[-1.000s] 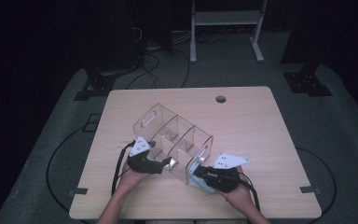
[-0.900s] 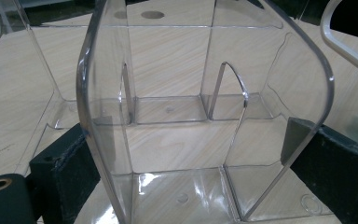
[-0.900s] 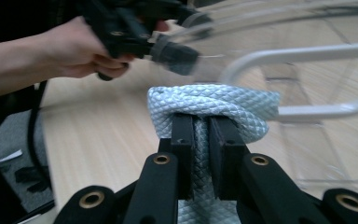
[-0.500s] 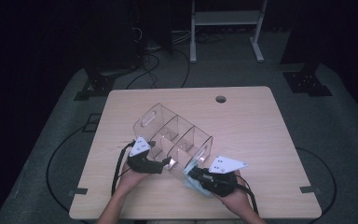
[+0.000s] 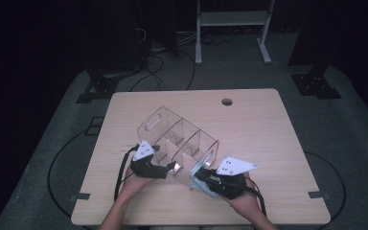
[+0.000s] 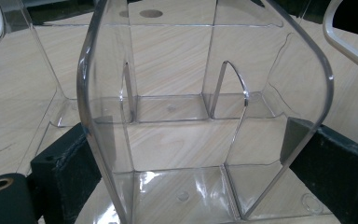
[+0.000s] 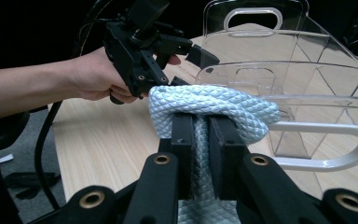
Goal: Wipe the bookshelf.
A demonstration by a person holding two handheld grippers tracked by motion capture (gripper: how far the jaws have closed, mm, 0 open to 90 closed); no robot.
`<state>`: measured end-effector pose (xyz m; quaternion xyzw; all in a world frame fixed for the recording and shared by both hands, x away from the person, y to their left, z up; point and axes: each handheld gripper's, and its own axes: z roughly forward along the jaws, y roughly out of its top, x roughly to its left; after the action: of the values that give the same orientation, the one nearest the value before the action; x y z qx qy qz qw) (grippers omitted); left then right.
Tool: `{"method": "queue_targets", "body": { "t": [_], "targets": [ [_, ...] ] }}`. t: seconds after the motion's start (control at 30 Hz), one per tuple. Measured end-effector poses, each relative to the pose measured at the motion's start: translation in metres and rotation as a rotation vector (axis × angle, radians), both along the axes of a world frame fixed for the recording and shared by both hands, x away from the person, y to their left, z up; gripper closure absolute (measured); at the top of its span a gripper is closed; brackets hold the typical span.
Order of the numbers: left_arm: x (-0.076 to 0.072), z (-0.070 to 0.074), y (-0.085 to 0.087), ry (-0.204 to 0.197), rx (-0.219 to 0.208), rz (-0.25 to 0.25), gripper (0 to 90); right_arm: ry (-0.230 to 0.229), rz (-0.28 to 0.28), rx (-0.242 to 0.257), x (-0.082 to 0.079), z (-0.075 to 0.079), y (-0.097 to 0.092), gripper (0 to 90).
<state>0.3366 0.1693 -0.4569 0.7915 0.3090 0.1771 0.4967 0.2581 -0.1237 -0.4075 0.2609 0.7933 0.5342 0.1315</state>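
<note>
Clear divided organizer (image 5: 179,143) standing slantwise mid-counter (image 5: 268,129), its near-left end wall between the jaws of the left gripper (image 5: 170,168), seemingly pinched from both sides, though the clear plastic makes contact hard to judge. Right gripper (image 5: 202,184) at the organizer's near-right end, jaws closed on a pale blue quilted cloth (image 7: 214,109), bunched over the jaw tips and raised just beside the near end wall.

A light wooden table (image 5: 268,139) stands on grey floor in a dark room, with a round hole (image 5: 227,102) near its far edge. Beyond the table stand a white metal frame (image 5: 230,21), tangled black cables (image 5: 158,50) and dark stand bases (image 5: 316,86).
</note>
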Motion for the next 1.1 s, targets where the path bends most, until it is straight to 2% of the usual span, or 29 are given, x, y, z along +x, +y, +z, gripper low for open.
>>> {"method": "queue_targets", "body": {
  "t": [0.13,0.2,0.27,0.33,0.4,0.53,0.63,0.73,0.8,0.97,1.03,1.1],
  "targets": [
    [0.0,0.0,0.0,0.0,-0.005,-0.003,6.1,0.01,-0.053,0.013,0.011,0.003,-0.012,80.8],
    [0.0,0.0,0.0,0.003,-0.007,-0.004,6.0,0.033,-0.053,0.028,0.013,0.001,-0.013,80.8],
    [0.0,0.0,0.001,0.003,-0.005,-0.007,6.0,0.053,-0.024,0.022,0.009,-0.001,-0.007,80.8],
    [0.0,0.0,0.003,0.007,-0.005,-0.012,6.1,0.042,0.0,0.002,0.006,-0.004,-0.002,80.9],
    [0.0,0.0,0.002,0.008,-0.007,-0.011,6.2,0.05,-0.001,0.007,0.009,-0.003,-0.006,80.8],
    [0.0,0.0,0.0,0.004,-0.002,-0.006,6.2,0.05,-0.055,0.023,0.021,-0.001,-0.018,80.8],
    [0.0,0.0,0.001,0.005,-0.004,-0.009,6.1,0.049,-0.066,0.024,0.019,-0.002,-0.017,80.9],
    [-0.001,0.0,0.003,0.009,-0.003,-0.023,6.1,0.047,-0.03,0.008,0.012,-0.001,-0.01,80.9],
    [-0.001,0.0,0.002,0.01,-0.003,-0.023,6.2,0.045,-0.023,0.001,0.013,0.001,-0.012,80.9],
    [0.0,0.0,0.0,0.006,-0.003,-0.023,6.1,0.057,-0.082,0.027,0.025,0.002,-0.027,80.9],
    [0.0,0.0,0.001,0.011,-0.003,-0.024,5.9,0.057,-0.078,0.02,0.023,0.003,-0.024,80.8],
    [-0.001,0.0,0.002,0.015,-0.009,-0.026,5.8,0.071,-0.03,0.026,0.018,0.004,-0.018,80.7]
  ]
}}
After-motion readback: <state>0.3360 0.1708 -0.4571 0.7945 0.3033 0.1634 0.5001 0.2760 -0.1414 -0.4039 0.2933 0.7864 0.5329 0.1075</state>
